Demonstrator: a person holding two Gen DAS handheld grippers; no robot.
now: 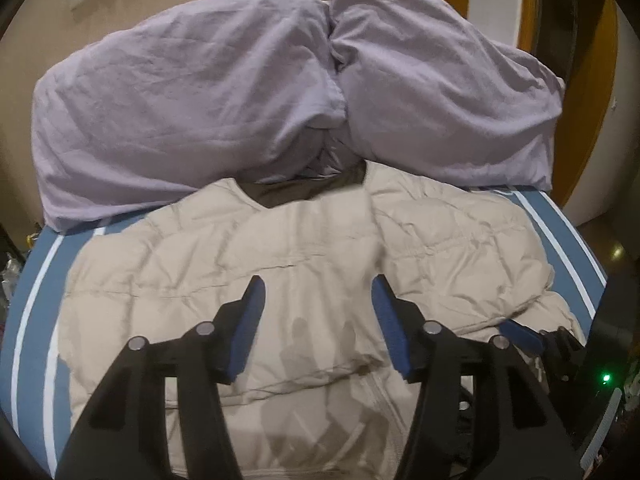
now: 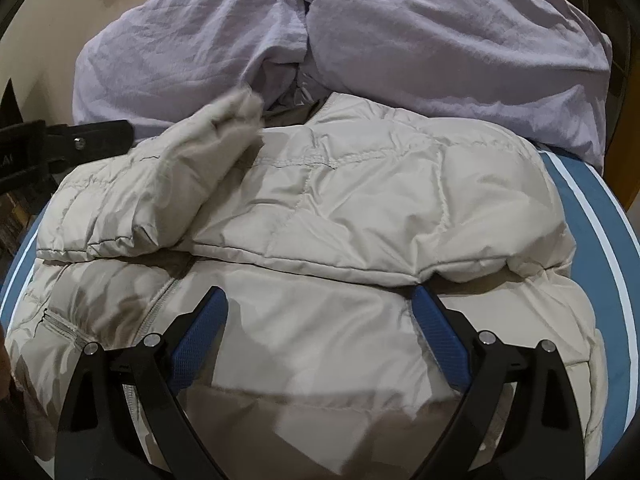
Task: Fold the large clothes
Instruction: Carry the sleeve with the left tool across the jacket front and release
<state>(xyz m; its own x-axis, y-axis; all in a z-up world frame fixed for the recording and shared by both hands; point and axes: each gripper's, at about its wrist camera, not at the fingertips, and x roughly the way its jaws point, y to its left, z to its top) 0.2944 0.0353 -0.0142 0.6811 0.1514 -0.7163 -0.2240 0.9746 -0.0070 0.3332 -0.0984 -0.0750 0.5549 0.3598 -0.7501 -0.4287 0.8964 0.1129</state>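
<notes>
Step in hand, by judgement: folding sleeves in over the body of a beige puffer jacket [image 1: 248,264]. Spread front-up on a blue bed cover with white stripes [image 1: 36,312], collar toward a heap of lilac bedding [image 1: 192,92].

Left gripper [image 1: 318,300]: jaws apart, nothing between the blue pads, poised over the chest panel. Appears free of the cloth.

Right gripper [image 2: 320,312]: jaws wide apart, pointing down at the lower front panel, tips close to the edge of a folded-over sleeve [image 2: 360,216]. Nothing clamped between the pads; contact with the fabric cannot be told.

Second sleeve [image 2: 188,168] lying bunched and raised across the upper chest, cuff blurred.

Next move, likely: flatten that raised sleeve, then take hold of the hem for the crosswise fold. Calls for a deep bite; padding is thick and springy, shell is slick.

Jacket condition: quilted, puffy, creased, zipper running down the front.
</notes>
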